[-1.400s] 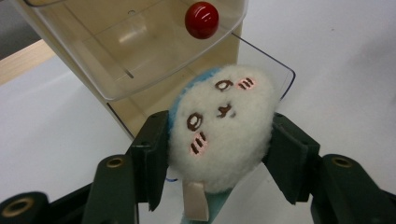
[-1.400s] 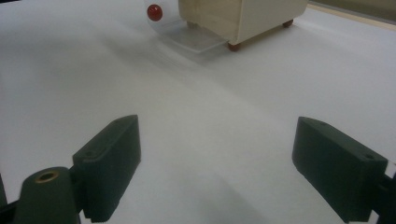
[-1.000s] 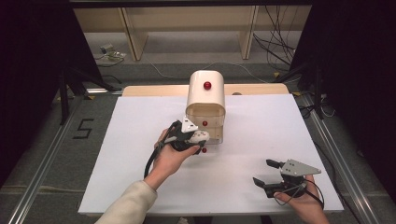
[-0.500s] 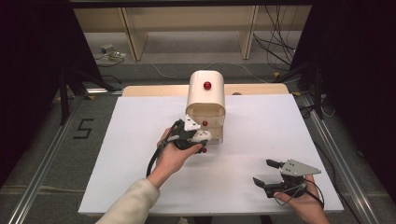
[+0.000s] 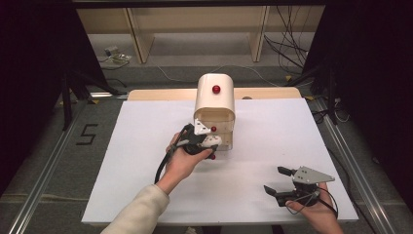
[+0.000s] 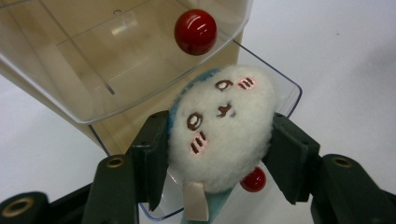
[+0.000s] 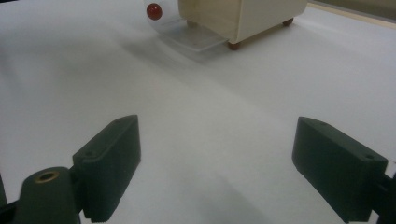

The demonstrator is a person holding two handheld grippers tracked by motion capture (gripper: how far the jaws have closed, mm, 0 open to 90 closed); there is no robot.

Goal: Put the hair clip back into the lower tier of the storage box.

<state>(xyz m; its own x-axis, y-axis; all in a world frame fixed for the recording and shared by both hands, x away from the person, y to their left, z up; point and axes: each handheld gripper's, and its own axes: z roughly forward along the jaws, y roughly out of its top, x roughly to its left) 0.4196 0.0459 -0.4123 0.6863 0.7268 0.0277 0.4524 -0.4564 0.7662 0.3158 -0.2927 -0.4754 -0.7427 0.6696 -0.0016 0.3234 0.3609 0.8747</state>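
We are at a white table (image 5: 146, 146) on a grey floor, with wooden shelf legs and loose cables in the dim space beyond the far edge. Near the far middle of the table stands a small cream drawer cabinet (image 5: 215, 100) with a rounded top and red ball knobs.

Its lowest clear drawer (image 6: 285, 88) is pulled out toward us, and in the left gripper view we see its red knob (image 6: 254, 180) just under the toy. Our left gripper (image 5: 207, 144) hovers at the front of the cabinet, its jaws closed narrow on a white plush toy (image 6: 224, 128) with a stitched face and pink cheeks; a bit of blue shows at its edge. The toy sits over the open drawer, tilted, with a second clear drawer and its red knob (image 6: 195, 31) just above and farther off.

Our right gripper (image 5: 282, 183) rests near the table's near right corner, well apart from the cabinet. Its jaws stand wide, with only bare table between them, and it points roughly left toward the drawer.
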